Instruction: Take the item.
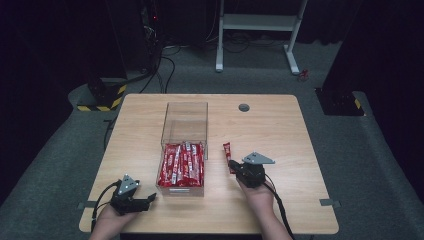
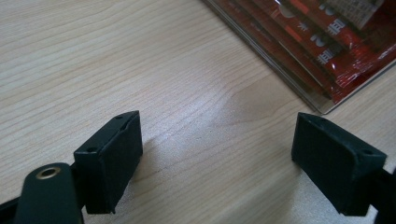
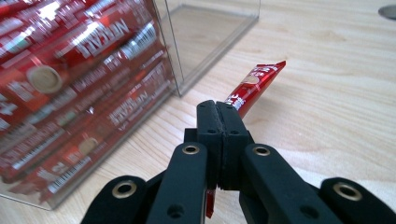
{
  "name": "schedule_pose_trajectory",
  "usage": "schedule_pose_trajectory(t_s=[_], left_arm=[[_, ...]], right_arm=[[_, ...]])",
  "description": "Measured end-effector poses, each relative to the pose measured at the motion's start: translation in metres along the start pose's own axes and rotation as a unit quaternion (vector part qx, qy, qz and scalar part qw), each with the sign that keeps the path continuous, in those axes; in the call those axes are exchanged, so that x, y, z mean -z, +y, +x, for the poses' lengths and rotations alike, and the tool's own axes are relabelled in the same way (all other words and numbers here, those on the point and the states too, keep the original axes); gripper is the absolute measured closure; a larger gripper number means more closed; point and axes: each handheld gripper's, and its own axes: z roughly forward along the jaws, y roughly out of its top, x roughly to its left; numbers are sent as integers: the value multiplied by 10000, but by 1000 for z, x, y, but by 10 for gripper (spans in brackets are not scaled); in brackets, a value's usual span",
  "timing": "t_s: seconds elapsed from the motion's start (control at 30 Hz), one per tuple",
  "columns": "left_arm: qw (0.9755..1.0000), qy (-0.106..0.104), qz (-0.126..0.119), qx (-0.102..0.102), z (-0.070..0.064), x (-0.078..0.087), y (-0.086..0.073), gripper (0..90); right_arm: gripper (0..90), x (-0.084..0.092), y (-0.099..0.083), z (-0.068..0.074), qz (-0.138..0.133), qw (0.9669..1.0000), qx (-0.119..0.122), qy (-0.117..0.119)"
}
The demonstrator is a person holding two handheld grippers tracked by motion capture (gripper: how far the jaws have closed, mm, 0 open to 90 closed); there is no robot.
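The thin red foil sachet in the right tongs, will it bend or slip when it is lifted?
The thin red foil sachet sticks out straight past the shut right tongs, so it seems fairly stiff and light. Its glossy foil may be slippery.

We see a table (image 1: 280, 135) of pale wood-grain finish, smooth and faintly sheeny where light falls near the left gripper (image 2: 217, 154). The box (image 1: 186, 116) at its middle is clear, glossy plastic, its walls catching reflections. The red sachets (image 1: 181, 165) packed in its near half look like shiny foil or plastic film, creased and glinting. The single red sachet (image 3: 254, 84) pinched in the right gripper (image 3: 222, 114) has the same glossy film. Both grippers' jaws are matt black plastic with brassy metal rivets; the left one's pads (image 2: 116, 154) look finely textured. The floor (image 1: 380, 165) beyond the table looks like grey, matt carpet.
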Motion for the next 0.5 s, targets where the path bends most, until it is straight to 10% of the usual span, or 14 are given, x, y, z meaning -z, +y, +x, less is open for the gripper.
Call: schedule_pose_trajectory(t_s=[0.5], left_arm=[[10000,5,-5,4,0,0,0,167]], right_arm=[[892,-15,-13,-3,423,9990,-7,-141]])
